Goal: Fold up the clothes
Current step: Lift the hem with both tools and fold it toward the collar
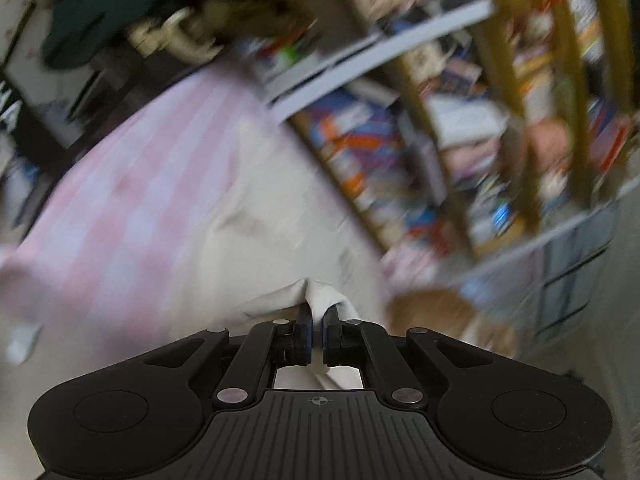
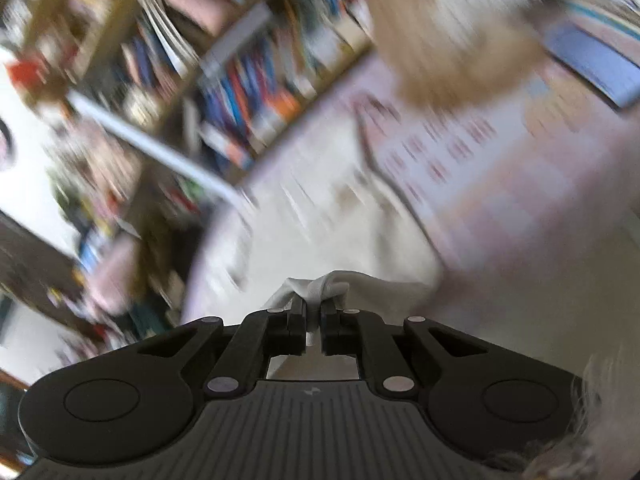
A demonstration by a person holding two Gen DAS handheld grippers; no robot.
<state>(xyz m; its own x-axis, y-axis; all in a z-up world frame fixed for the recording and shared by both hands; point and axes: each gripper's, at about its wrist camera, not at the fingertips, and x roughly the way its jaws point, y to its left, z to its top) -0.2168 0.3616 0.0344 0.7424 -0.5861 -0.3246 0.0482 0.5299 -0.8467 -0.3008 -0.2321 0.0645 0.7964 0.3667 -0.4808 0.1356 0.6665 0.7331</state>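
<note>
1. Nearest the lens in the left wrist view, the left gripper (image 1: 318,312) was pressed together on a pinch of the cream garment (image 1: 256,208), and a small peak of cloth stood up between its fingers.
2. The right gripper (image 2: 314,306) was the same – its fingers were closed on a ribbed edge of the cream garment (image 2: 340,236), perhaps a hem or a cuff.
3. The garment ran away from both grippers onto the pink checked cover (image 1: 120,184), where most of it lay spread and rumpled.
4. I judge the task to be at an early stage: both edges were gripped, but no finished fold was visible – the folding itself and the smoothing were left to do.
5. The long axis seemed to run away from the cameras toward the bookshelf (image 1: 460,148); which end was the collar I could not tell, because both views were blurred.
6. A dark green cloth (image 1: 100,16) lay well apart, beyond the cover.
</note>
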